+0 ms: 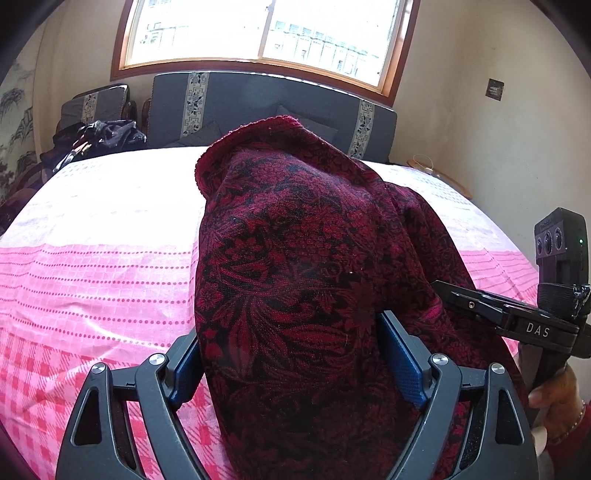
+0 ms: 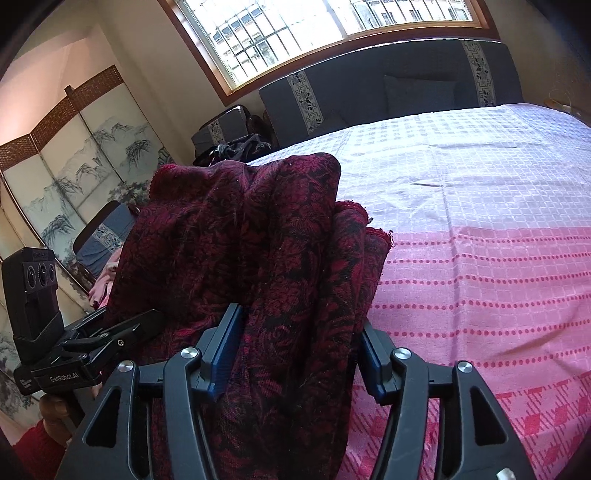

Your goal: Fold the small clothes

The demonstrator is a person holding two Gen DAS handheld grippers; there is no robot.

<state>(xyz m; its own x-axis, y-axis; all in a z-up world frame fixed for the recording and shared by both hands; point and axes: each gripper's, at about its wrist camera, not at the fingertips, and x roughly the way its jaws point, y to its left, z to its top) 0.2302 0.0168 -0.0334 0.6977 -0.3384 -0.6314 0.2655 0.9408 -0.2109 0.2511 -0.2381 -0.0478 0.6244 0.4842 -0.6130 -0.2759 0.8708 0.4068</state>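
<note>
- We saw the bed (image 1: 92, 280) under a pink checked cover, its far half bare to the far edge, where a grey padded sofa back (image 1: 273, 107) stood below the window (image 1: 255, 33).
- On the bed's right side, seen from the right wrist, the cover lay open and flat out to its far right corner.
- Off the bed's left edge stood a painted folding screen (image 2: 74, 166); dark clothes (image 1: 99, 138) were piled at the far left corner.
- The dark red floral garment (image 1: 295, 258) hung bunched and lifted above the bed's near edge, its long axis running from the near edge toward the far one, its hemmed edge pointing at the sofa.
- The left gripper (image 1: 291, 365) stood with jaws wide, cloth filling the gap; whether the pads pressed it we could not tell.
- The right gripper (image 2: 295, 354) had jaws partly apart with folds of the garment between them; a grip we could not confirm.
</note>
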